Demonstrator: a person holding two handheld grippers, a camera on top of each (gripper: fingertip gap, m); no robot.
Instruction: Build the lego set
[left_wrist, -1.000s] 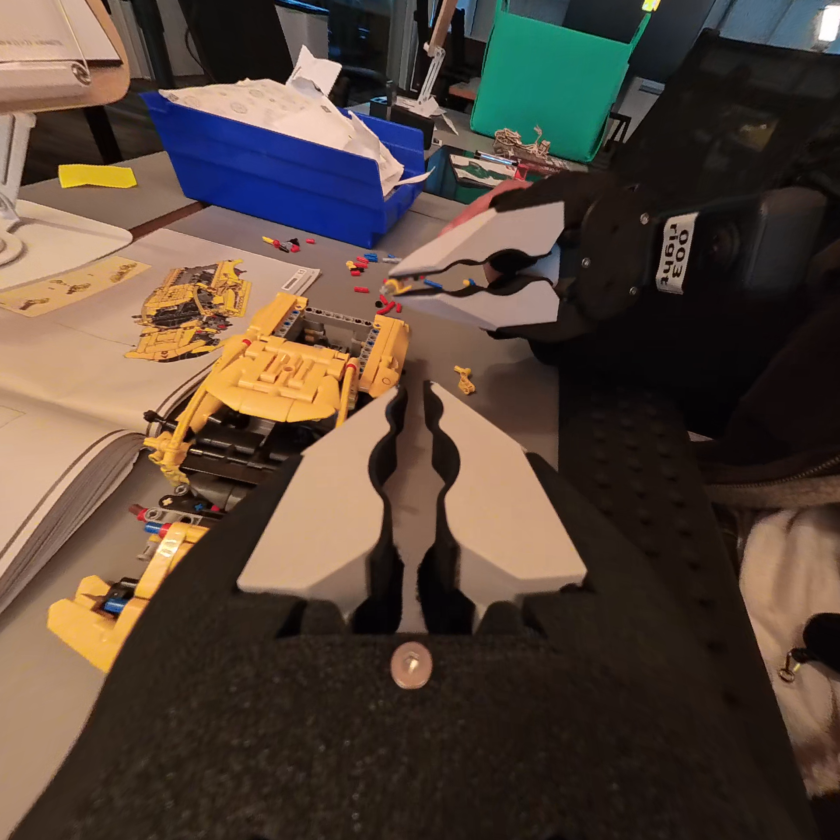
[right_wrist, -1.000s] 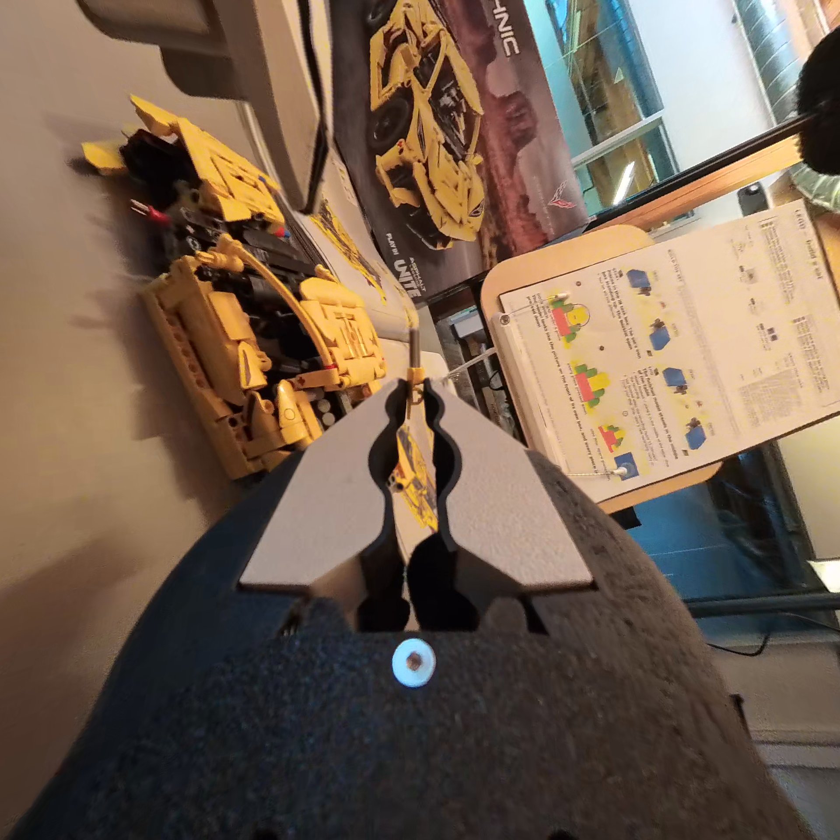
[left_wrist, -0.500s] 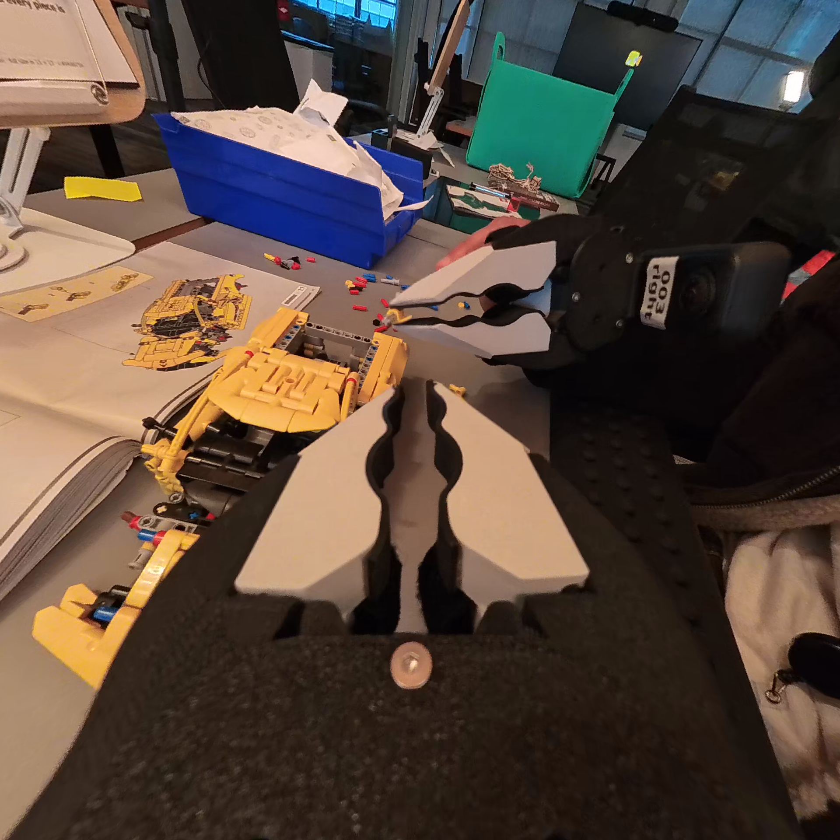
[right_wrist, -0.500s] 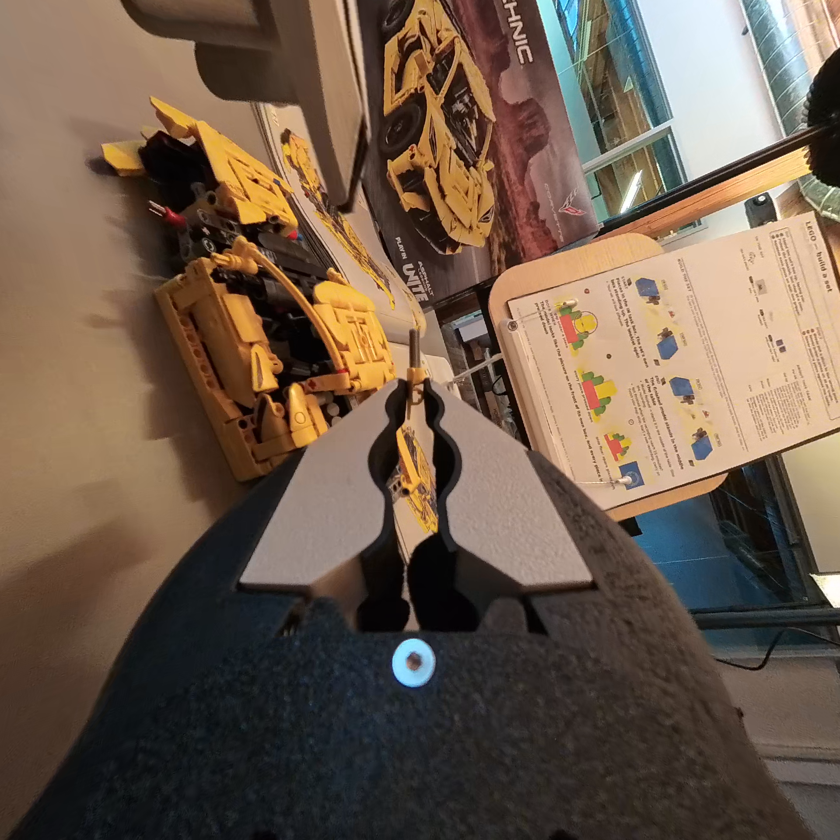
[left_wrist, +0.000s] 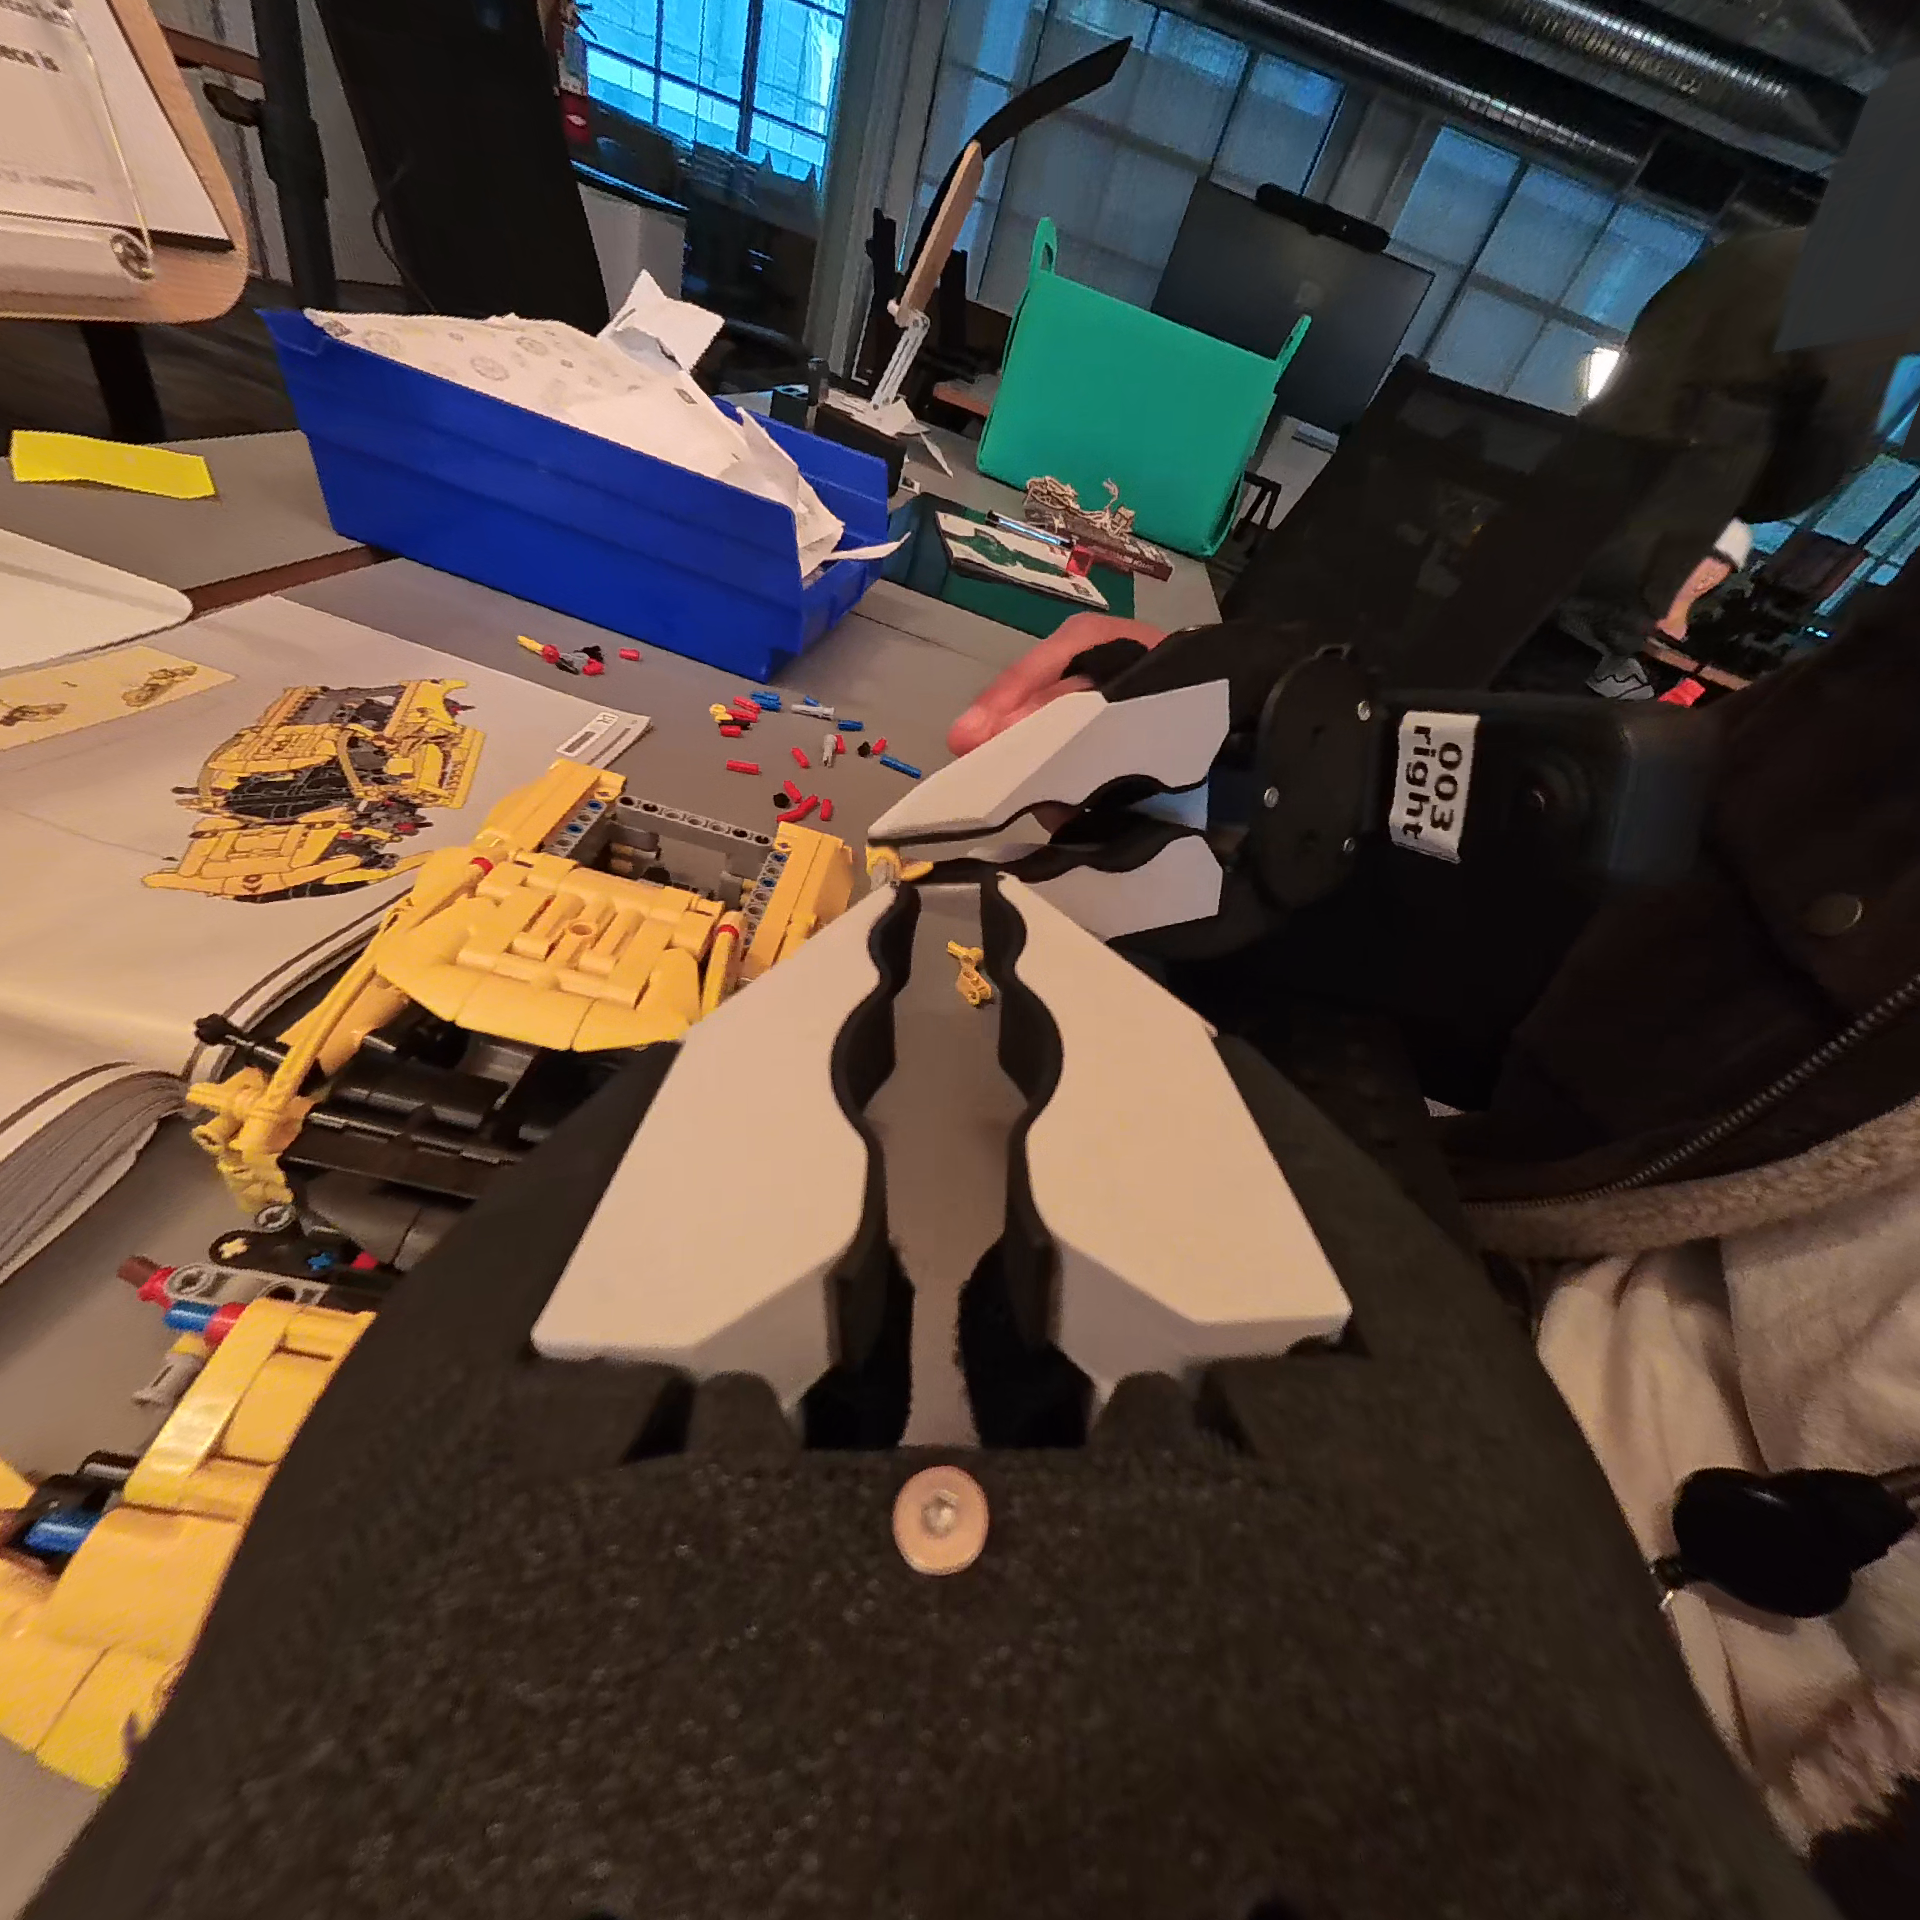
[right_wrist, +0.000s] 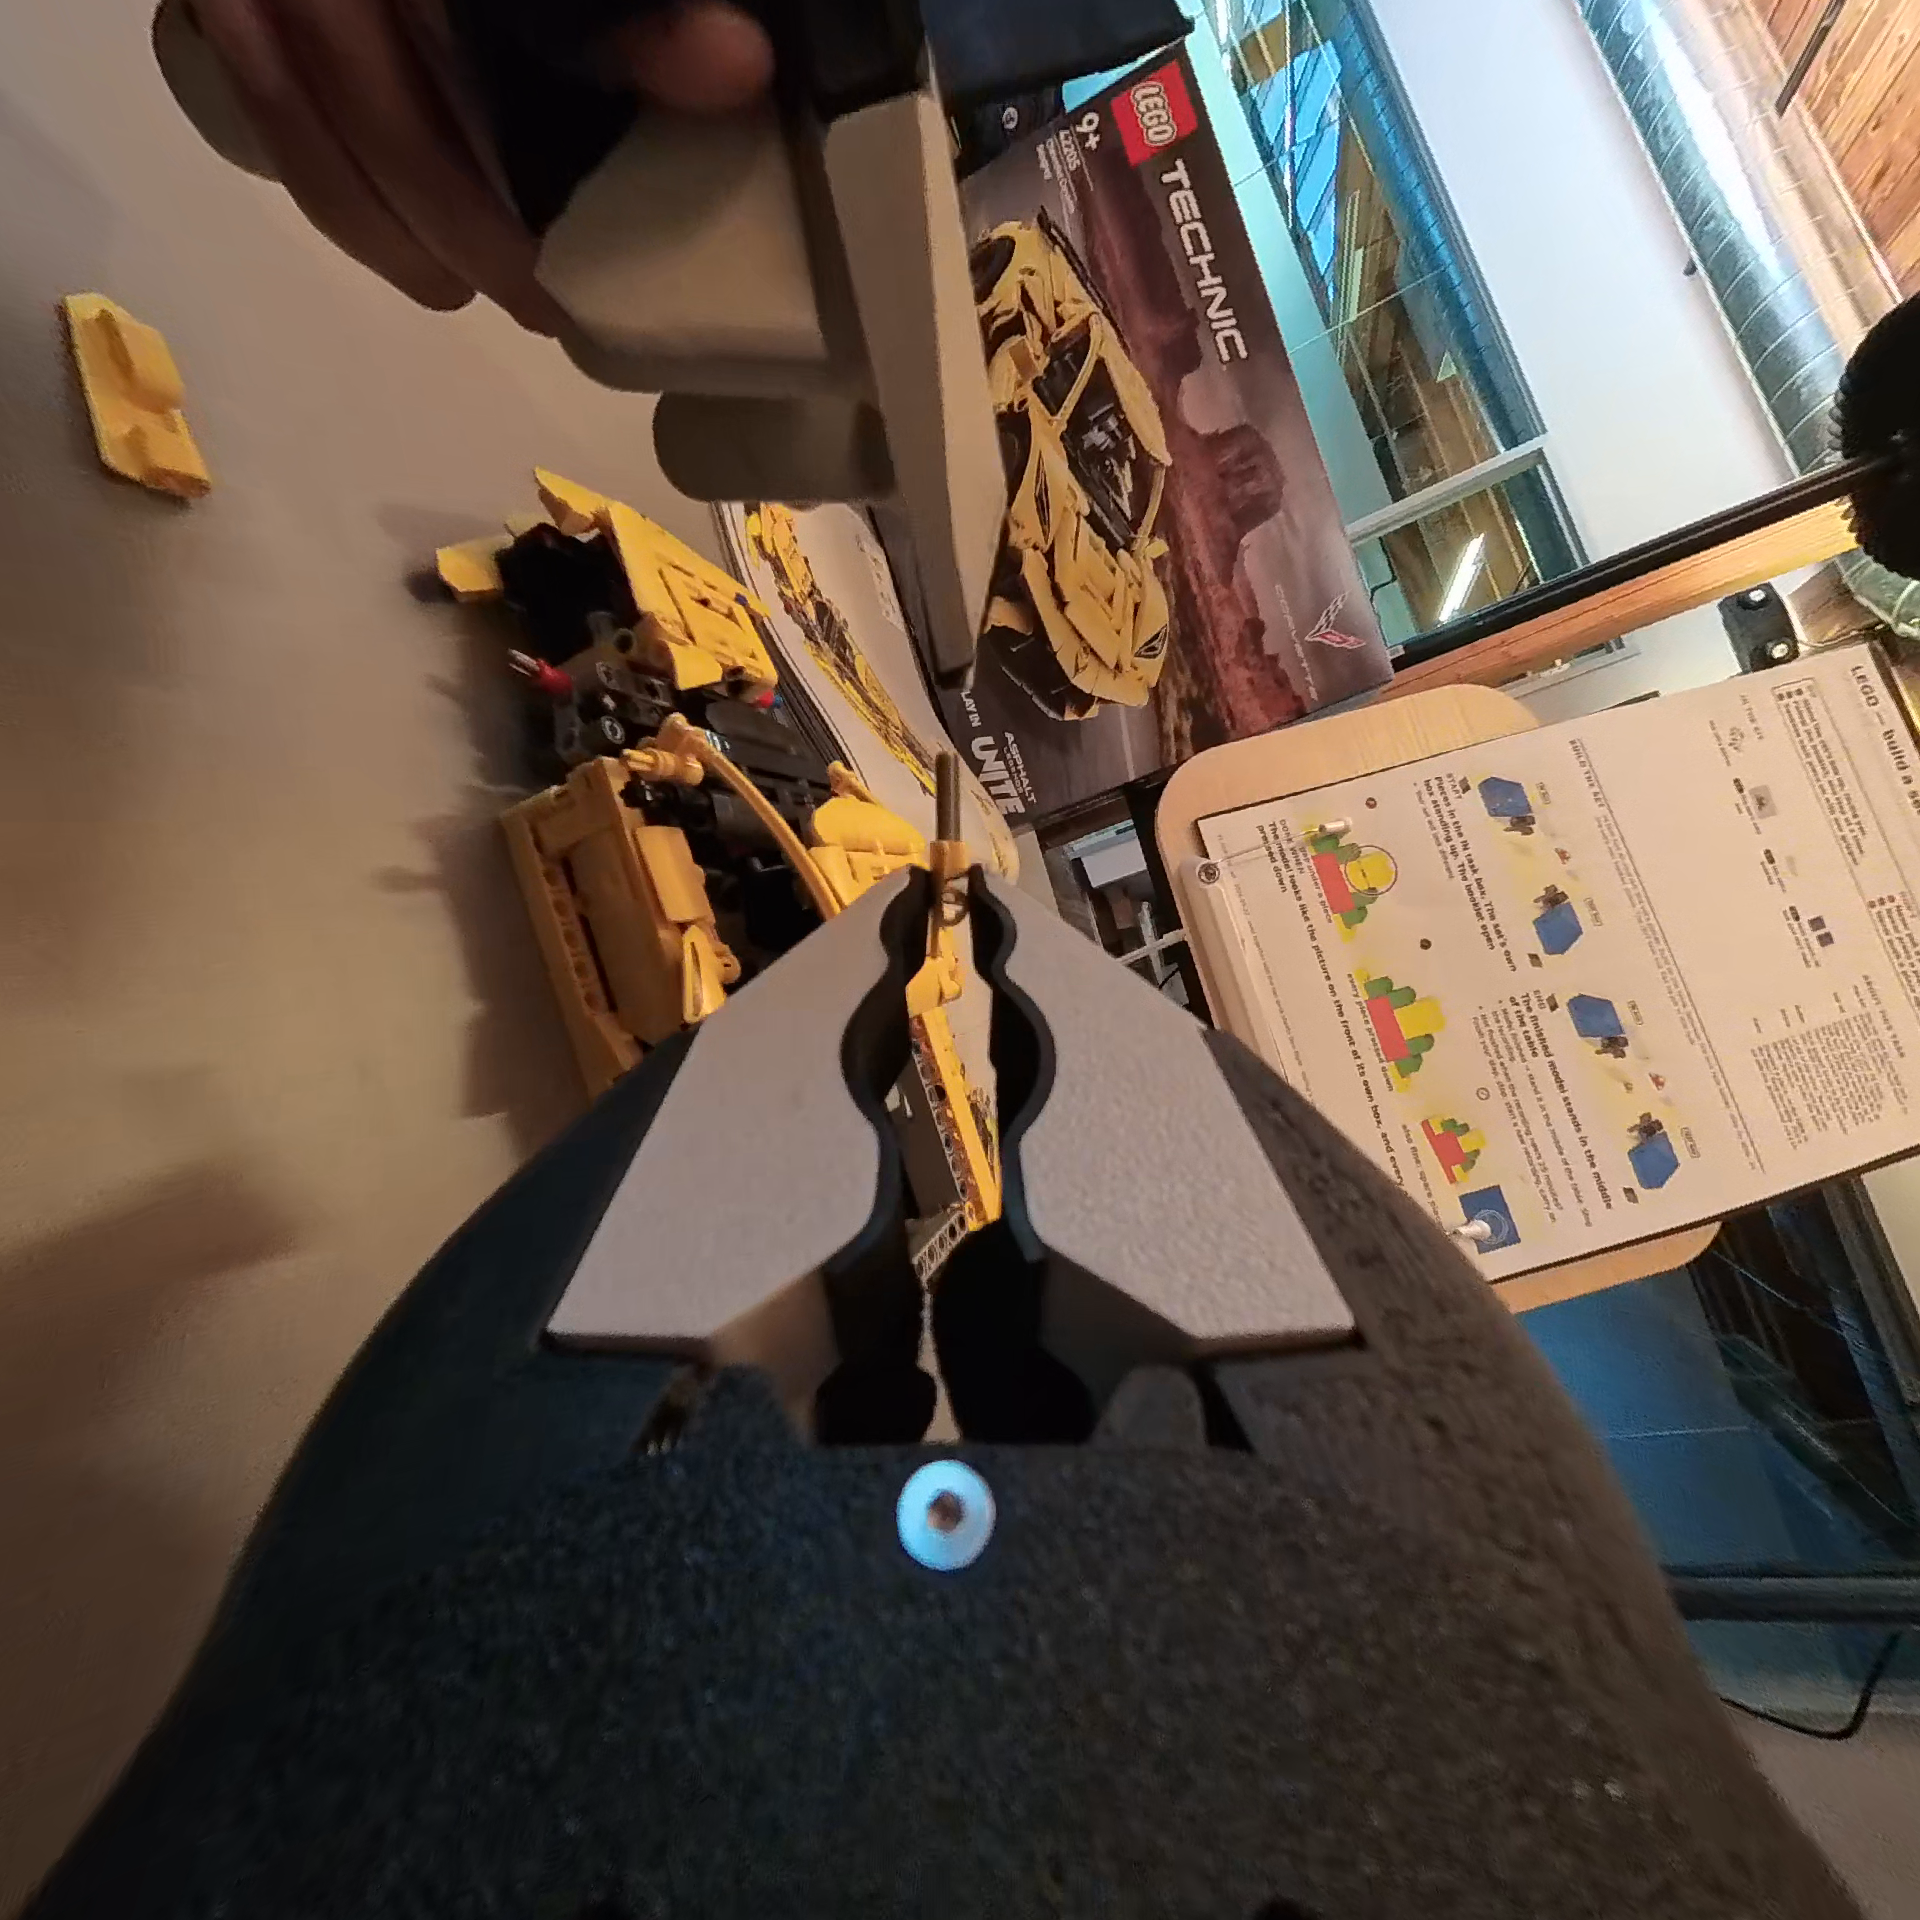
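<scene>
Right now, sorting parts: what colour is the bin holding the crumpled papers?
Blue bin, clearest in the left wrist view.

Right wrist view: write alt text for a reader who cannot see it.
The right gripper pinches a small yellow connector with a dark axle at its fingertips, above a half-built yellow car model on a grey table. The left gripper hangs over the model; the set's box stands behind.

The left wrist view looks forward and down along its hand-held gripper, close over the worktop, with the yellow lego car just left of its fingertips. The right wrist view is rolled sideways, facing the same car from its other side; both views share it.
</scene>
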